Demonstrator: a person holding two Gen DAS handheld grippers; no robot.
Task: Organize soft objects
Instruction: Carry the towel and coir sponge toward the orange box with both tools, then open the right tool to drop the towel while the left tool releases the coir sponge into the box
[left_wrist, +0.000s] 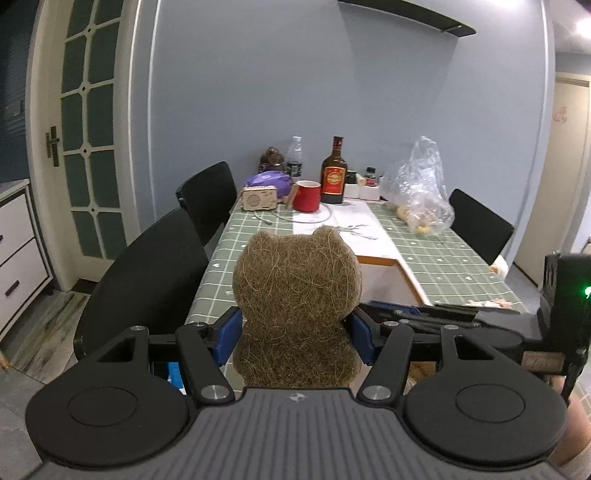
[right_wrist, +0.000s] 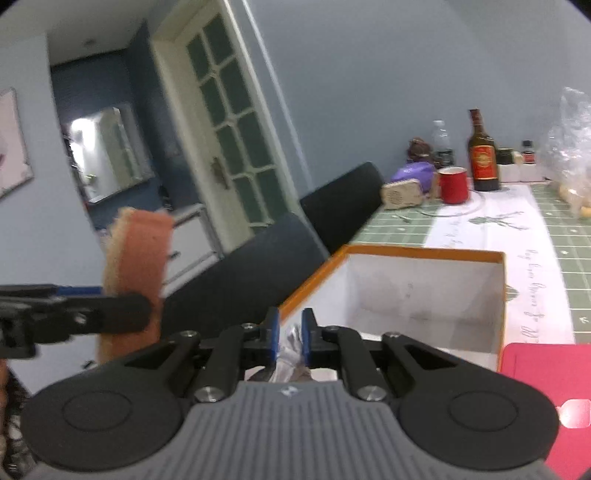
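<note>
Left gripper (left_wrist: 295, 334) is raised level above the green checked table (left_wrist: 436, 258), blue pads clamped on an upright bear-shaped scrub sponge (left_wrist: 297, 299). Right gripper (right_wrist: 290, 338) hovers at the near edge of the orange-rimmed box (right_wrist: 424, 291), jaws nearly together around something crinkly and silver; whether they actually pinch it, I cannot tell.

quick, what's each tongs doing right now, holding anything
Left tongs: shut on the bear-shaped scrub sponge, held upright.
Right tongs: nearly closed on something crinkly and silvery; what it is cannot be told.
</note>
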